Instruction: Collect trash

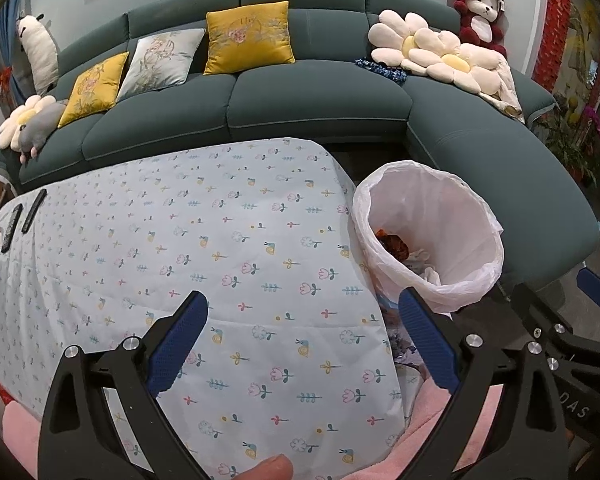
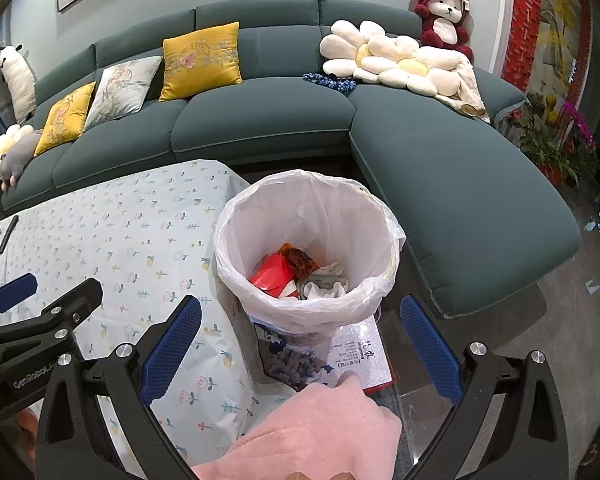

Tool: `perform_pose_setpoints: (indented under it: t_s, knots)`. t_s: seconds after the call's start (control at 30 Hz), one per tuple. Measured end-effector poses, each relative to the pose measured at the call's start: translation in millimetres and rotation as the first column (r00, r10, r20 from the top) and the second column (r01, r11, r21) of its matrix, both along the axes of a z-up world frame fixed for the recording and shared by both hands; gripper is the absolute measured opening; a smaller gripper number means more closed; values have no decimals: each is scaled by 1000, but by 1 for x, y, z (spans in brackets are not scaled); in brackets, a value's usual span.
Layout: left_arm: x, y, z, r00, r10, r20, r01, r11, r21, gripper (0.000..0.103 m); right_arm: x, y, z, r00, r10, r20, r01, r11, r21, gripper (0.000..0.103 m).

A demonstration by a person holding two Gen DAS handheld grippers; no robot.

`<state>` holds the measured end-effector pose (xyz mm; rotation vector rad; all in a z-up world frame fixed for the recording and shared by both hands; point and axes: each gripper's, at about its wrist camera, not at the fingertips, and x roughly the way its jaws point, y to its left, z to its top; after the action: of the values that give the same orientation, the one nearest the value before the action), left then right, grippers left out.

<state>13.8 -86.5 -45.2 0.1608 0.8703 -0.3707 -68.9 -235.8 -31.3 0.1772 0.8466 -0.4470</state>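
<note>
A trash bin lined with a white plastic bag (image 2: 304, 240) (image 1: 428, 232) stands on the floor just right of the table. Inside lie a red wrapper (image 2: 270, 276), an orange-brown scrap (image 2: 300, 260) and crumpled white tissue (image 2: 324, 280). My right gripper (image 2: 300, 340) hangs open above the bin's near rim, empty. My left gripper (image 1: 304, 336) is open over the table's near right part, holding nothing. The left gripper's body also shows at the left of the right wrist view (image 2: 40, 320). Only the flowered tablecloth (image 1: 204, 256) lies beneath the left fingers.
Dark remotes (image 1: 32, 212) lie at the table's far left edge. A teal sofa (image 1: 300, 100) with cushions and plush toys curves behind and to the right. A printed box or book (image 2: 360, 352) lies under the bin. A pink sleeve (image 2: 312, 432) fills the bottom.
</note>
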Motion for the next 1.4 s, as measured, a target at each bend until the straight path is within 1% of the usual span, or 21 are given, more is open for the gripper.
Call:
perform_pose_setpoints:
  t_s: [0.23, 0.6, 1.0, 1.4]
  knots:
    - [-2, -5, 0, 1000, -11, 11, 11, 1000, 1, 92, -4, -4, -3, 1000, -12, -3, 12, 1000, 8, 96]
    - [0, -1, 1, 1000, 14, 18, -14, 1000, 4, 92, -3, -4, -4, 1000, -11, -6, 11, 1000, 8, 96]
    - [1, 2, 1, 999, 50, 7, -50, 999, -16, 92, -1, -4, -5, 1000, -7, -8, 7, 1000, -4, 96]
    - [-2, 0, 1, 999, 37, 11, -37, 999, -2, 92, -1, -3, -5, 1000, -1, -10, 1, 1000, -2, 96]
